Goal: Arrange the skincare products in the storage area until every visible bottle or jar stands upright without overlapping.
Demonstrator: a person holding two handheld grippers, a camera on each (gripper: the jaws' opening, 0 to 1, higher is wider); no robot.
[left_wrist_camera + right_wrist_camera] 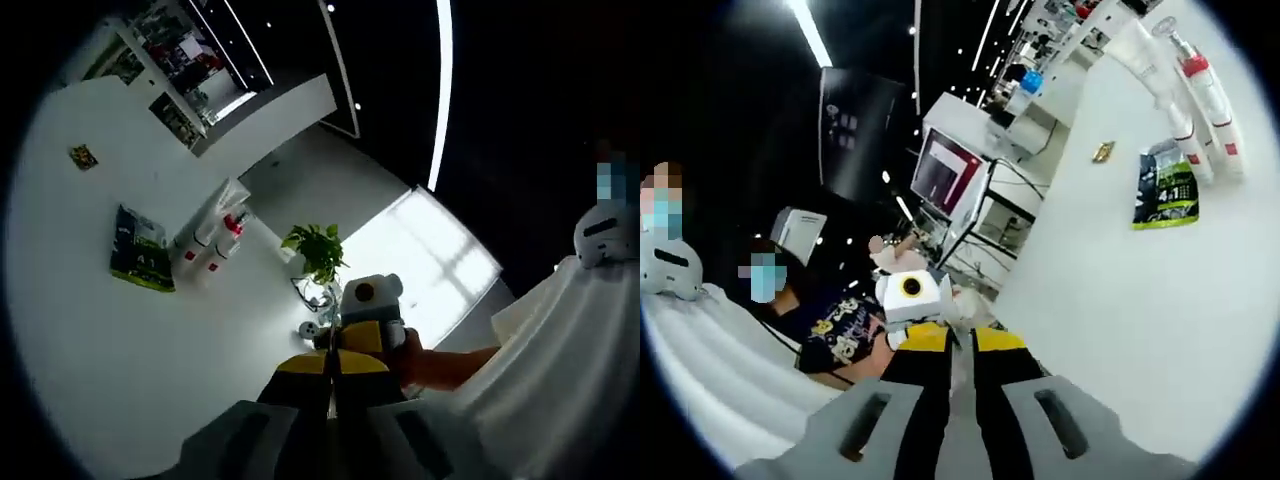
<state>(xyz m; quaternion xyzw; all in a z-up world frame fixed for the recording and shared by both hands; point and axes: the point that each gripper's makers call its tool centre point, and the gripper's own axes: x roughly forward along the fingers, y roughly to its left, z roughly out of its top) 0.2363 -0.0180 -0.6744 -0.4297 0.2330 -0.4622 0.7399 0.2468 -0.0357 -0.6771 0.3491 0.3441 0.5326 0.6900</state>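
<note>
The white table [120, 360] runs tilted across both views. On it lie a green sachet [140, 250] [1167, 195], several white tubes with red caps [212, 250] [1200, 105] and a small gold packet [83, 157] [1102, 152], all far from both grippers. My left gripper [335, 365] is shut, its yellow tips together with nothing between them. My right gripper [960, 342] is shut and empty too. The two grippers point at each other, tips almost meeting. In the left gripper view the right gripper [365, 335] sits just beyond my tips, held by a hand.
A potted green plant [318, 250] stands past the table's far end. Shelves with products [170, 60] [1050, 40] line the back. A monitor [945, 170] and seated people [830, 300] are off the table's edge.
</note>
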